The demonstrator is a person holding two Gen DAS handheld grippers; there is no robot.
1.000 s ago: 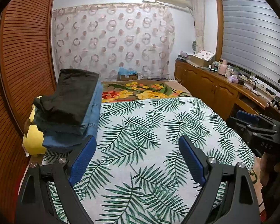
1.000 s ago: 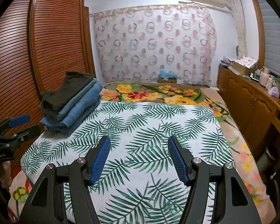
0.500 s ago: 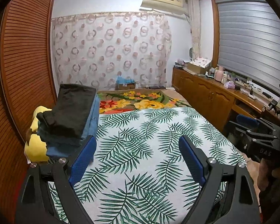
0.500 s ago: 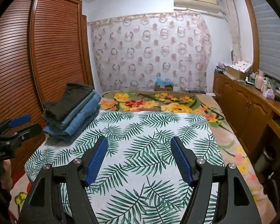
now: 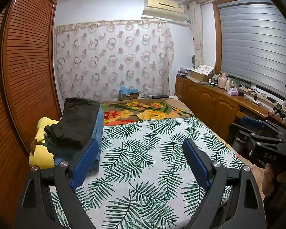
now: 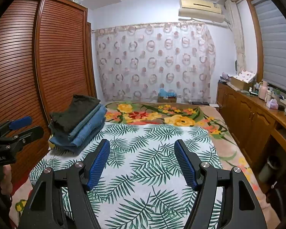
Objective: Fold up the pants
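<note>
Left gripper spread wide, empty, above bed. Right gripper spread, empty. Folded pants stack at bed's left edge.

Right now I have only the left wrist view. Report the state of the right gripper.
Observer: The right gripper is open, with nothing between its fingers, above the leaf-print sheet.
Operator: Describe the near side of the clothes pile.
Observer: The pile has dark pants on top and several layers of folded jeans beneath.
Operator: Place my gripper relative to it.
Observer: The left gripper is to the left of the pile, apart from it, in front of the wardrobe.
</note>
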